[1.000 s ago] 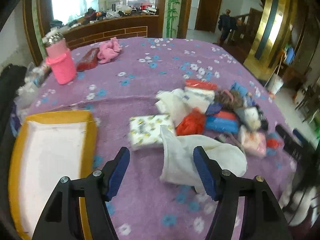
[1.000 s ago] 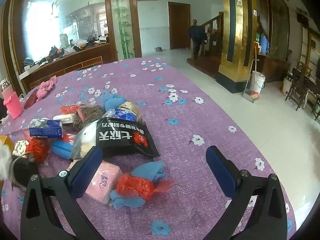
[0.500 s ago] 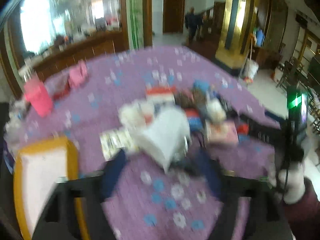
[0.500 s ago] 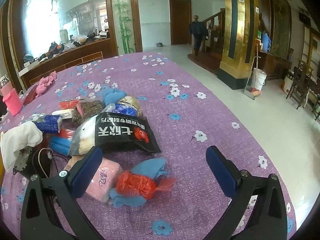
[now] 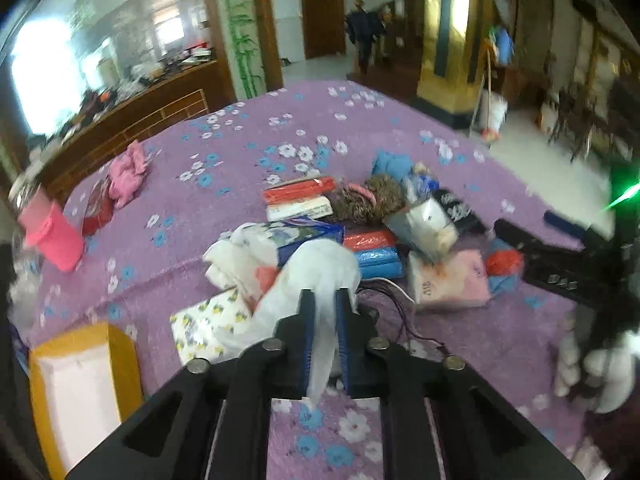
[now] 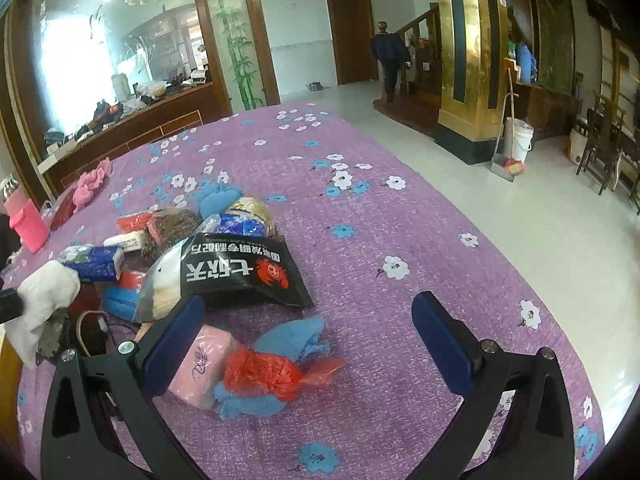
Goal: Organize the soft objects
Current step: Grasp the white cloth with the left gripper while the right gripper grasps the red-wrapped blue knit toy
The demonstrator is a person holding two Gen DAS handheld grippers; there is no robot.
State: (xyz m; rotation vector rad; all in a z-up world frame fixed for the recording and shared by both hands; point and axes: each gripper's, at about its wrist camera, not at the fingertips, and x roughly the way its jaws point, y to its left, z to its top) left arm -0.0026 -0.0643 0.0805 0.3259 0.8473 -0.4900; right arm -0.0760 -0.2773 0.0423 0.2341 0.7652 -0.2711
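Left hand-held gripper [image 5: 324,312]: blue pads pressed together on a white soft cloth [image 5: 316,276], which bunches above the pads and hangs in a strip below them.
White cloth, from the right wrist view: at the far left edge [image 6: 44,300], lifted clear of the purple flowered bench cover [image 6: 360,240].
Right hand-held gripper [image 6: 312,340]: jaws wide apart, nothing between the pads, poised over the cover.
Below the right hand-held gripper: a pink wrapped tissue pack [image 6: 200,364] touching a red plastic bag [image 6: 264,372] that lies on a blue knitted cloth [image 6: 292,336].
Just beyond: a black snack packet with white lettering [image 6: 236,272], resting against the heap of soft packs.
Left of the held cloth: a white tissue pack with yellow print [image 5: 208,328] and, at the bench edge, a yellow-rimmed tray with a white inside [image 5: 80,388].
Far left: a pink sleeved bottle [image 5: 52,232] and a pink crumpled cloth [image 5: 128,172], well apart from the heap.
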